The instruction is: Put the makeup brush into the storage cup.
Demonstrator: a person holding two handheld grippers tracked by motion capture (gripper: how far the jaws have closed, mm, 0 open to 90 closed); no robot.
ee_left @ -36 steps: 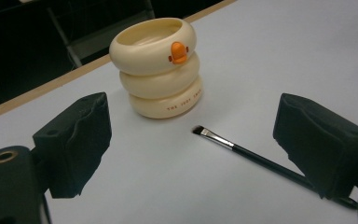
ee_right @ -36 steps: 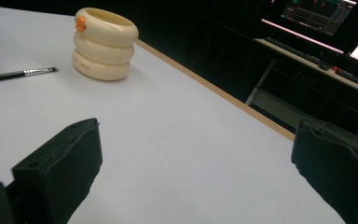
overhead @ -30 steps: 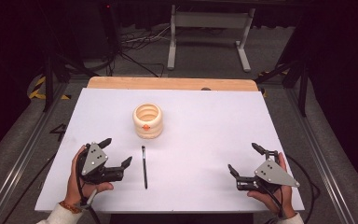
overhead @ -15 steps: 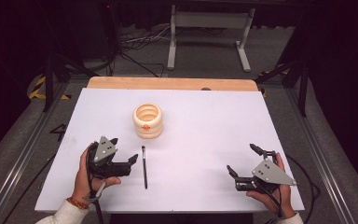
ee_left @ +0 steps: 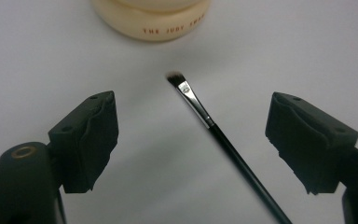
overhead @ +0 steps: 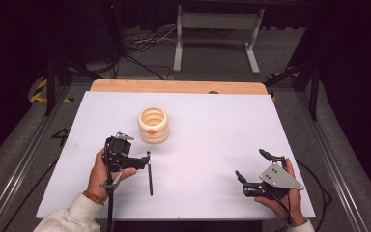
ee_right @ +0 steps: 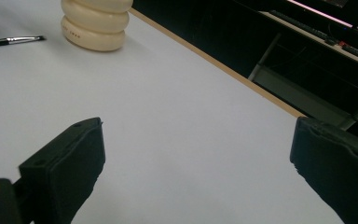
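A thin black brush (overhead: 150,176) lies on the white table (overhead: 212,125), its bristle end pointing at a cream ribbed pot (overhead: 153,124). My left gripper (overhead: 142,162) is open, turned on its side, its jaws right beside the brush's upper half. In the left gripper view the brush (ee_left: 219,135) runs diagonally between the open jaws of the left gripper (ee_left: 191,135), bristles toward the pot (ee_left: 151,18). My right gripper (overhead: 250,163) is open and holds nothing near the front right edge. The right gripper view shows the pot (ee_right: 98,23) and the brush (ee_right: 9,41) far off beyond the right gripper (ee_right: 196,158).
A wooden strip (overhead: 174,86) edges the table's far side. Beyond it a metal stand (overhead: 217,34) and cables (overhead: 135,43) lie on the dark floor. Rails (overhead: 24,159) run along both sides of the table.
My left gripper has moved right toward the brush and rolled onto its side, so its jaws now straddle the brush. The right gripper has barely shifted.
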